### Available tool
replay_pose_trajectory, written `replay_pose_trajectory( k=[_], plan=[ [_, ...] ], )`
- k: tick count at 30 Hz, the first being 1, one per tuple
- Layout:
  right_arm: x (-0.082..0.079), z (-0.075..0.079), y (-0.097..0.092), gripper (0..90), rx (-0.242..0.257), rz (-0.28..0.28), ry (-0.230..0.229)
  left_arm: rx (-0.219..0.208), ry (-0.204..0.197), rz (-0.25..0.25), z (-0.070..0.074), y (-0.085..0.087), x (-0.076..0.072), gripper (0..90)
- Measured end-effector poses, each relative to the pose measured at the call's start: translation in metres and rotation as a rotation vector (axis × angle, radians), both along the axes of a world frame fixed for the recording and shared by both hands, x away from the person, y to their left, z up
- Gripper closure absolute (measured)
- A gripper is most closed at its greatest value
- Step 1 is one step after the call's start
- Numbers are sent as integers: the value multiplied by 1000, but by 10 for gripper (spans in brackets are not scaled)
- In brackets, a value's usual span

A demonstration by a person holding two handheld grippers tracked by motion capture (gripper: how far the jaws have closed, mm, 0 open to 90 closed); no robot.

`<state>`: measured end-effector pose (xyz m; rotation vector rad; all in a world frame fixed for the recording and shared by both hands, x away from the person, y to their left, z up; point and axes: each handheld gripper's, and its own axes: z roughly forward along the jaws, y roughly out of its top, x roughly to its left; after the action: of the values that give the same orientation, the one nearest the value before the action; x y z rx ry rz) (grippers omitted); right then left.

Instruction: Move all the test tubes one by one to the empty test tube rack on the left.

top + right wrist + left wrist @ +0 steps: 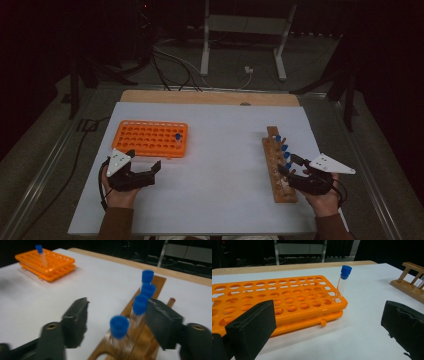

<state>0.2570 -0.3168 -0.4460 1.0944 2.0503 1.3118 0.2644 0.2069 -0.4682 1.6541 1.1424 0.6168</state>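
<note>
Blue-capped test tube (119, 333) stands in the wooden rack (150, 322) between the right gripper (117, 325)'s parted jaws, not yet pinched, with three neighbouring tubes just beyond, so a skewed closing could knock them or tip the rack, while the left gripper (327, 332) rests wide apart by the orange rack (287, 302).

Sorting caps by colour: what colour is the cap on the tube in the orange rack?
Blue cap, clearest in the left gripper view.

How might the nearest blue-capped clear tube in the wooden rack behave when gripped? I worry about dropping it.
The nearest blue-capped clear tube looks thin-walled and smooth, so probably light, slippery and fragile. Standing upright in the wooden rack, it should lift straight out. The right gripper straddles it, pads apparently not touching yet.
</note>
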Motion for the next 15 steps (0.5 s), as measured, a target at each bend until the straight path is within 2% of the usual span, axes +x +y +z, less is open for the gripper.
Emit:
replay_pose_trajectory(
  k=[6,10,15],
  plan=[
    [-1,-10,0,603,-61,4,28,7,5,-2,-1,-1,1,6],
    [0,-12,0,730,-81,4,23,14,7,-6,-2,-3,1,6],
    [2,-13,1,754,-88,4,18,16,9,-7,-2,-3,1,6]
  ],
)
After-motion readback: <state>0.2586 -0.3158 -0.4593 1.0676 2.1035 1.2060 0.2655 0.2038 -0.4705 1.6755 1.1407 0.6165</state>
